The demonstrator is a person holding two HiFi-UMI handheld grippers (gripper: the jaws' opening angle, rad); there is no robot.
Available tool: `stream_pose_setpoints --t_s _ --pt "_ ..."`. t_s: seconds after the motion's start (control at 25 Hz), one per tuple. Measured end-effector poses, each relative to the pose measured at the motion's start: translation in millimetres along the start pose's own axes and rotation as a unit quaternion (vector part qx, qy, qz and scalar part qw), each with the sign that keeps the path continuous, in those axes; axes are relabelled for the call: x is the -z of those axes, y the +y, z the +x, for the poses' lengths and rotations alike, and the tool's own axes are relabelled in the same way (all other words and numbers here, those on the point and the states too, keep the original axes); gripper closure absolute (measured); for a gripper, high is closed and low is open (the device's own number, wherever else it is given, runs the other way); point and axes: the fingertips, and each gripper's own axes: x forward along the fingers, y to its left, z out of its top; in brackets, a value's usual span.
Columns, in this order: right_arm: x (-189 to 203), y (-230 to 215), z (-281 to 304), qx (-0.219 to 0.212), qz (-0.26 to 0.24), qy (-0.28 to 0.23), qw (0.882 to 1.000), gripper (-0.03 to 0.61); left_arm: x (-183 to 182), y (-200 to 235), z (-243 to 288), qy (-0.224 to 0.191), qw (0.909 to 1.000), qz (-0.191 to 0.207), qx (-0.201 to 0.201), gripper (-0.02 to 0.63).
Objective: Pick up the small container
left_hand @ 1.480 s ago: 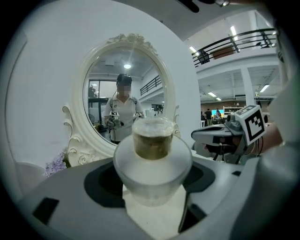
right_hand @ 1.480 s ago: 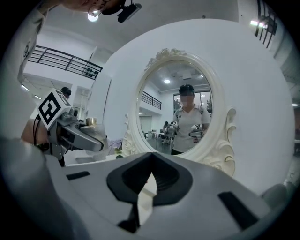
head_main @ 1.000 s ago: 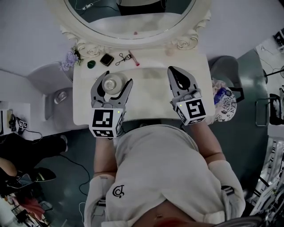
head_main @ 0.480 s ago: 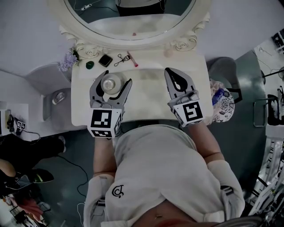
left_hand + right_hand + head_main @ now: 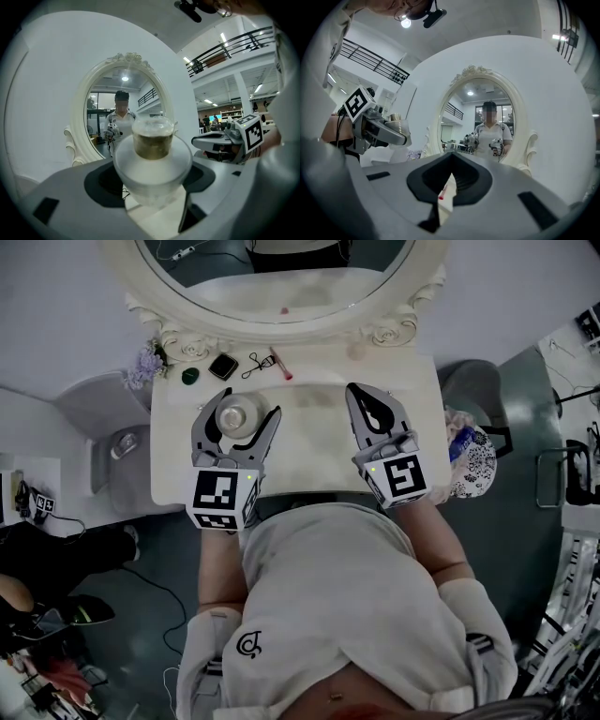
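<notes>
White frosted body with a clear cap over something brownish: the small container (image 5: 236,415) looks rigid, light and smooth-walled. We judge it likely to slip under a loose pinch, and likely to crack if it is glass and gets dropped. The best hold is across the wide lower body, below the narrower cap, with a pad on each side.

That is the hold we see. The left hand-held gripper (image 5: 250,404) stands wide, with both dark pads against the body of the small container, over the near left part of the cream tabletop (image 5: 309,442). We cannot tell whether its base has cleared the tabletop.

The right hand-held gripper (image 5: 359,395) hangs over the right part of the tabletop, its tips pressed together and nothing between them.

Against a second ago, the left grip and jaw spread are unchanged. The right hand-held gripper has edged only slightly towards the mirror (image 5: 281,296). We put the small overall shift down to the head camera.
</notes>
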Motion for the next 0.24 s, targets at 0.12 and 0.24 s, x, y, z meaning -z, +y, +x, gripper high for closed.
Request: stream_pose_setpoints --t_s 0.12,0.24 --pt "0.1 0.3 0.9 0.0 0.001 -0.001 1.0 0.574 0.3 0.8 0.8 -0.002 1.0 -0.002 0.001 0.265" --pt "0.3 0.1 1.2 0.002 0.004 -0.002 1.0 0.574 -0.4 1.2 1.1 -0.005 1.0 -0.002 0.004 0.265"
